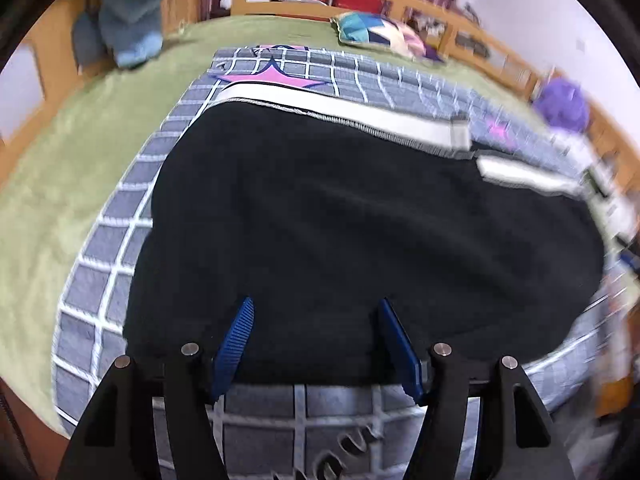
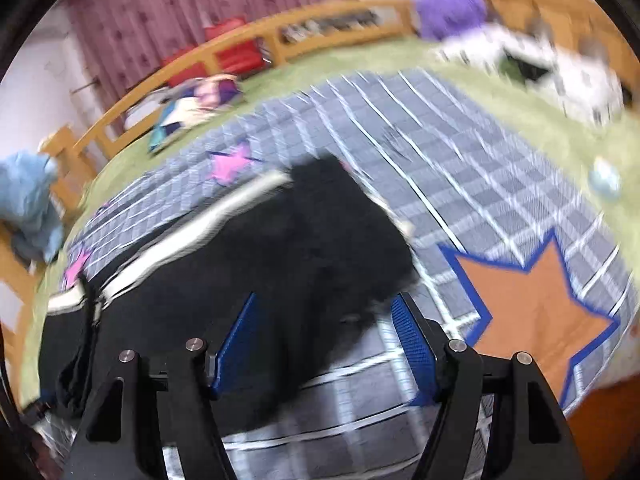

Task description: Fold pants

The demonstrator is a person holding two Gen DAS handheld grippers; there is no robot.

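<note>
Black pants on the bed, both grippers wide open over them.

The pants (image 1: 360,216) lie flat on a grey checked blanket (image 1: 96,280) in the middle of the bed. The left gripper (image 1: 316,308) and right gripper (image 2: 324,304) hang at the near edge, jaws spread, holding nothing. To fold well, I think each should pinch the near edge, lift together, and lay it on the far edge. The pants look soft and floppy, with a white stripe (image 1: 360,114). The blanket has star shapes.
</note>
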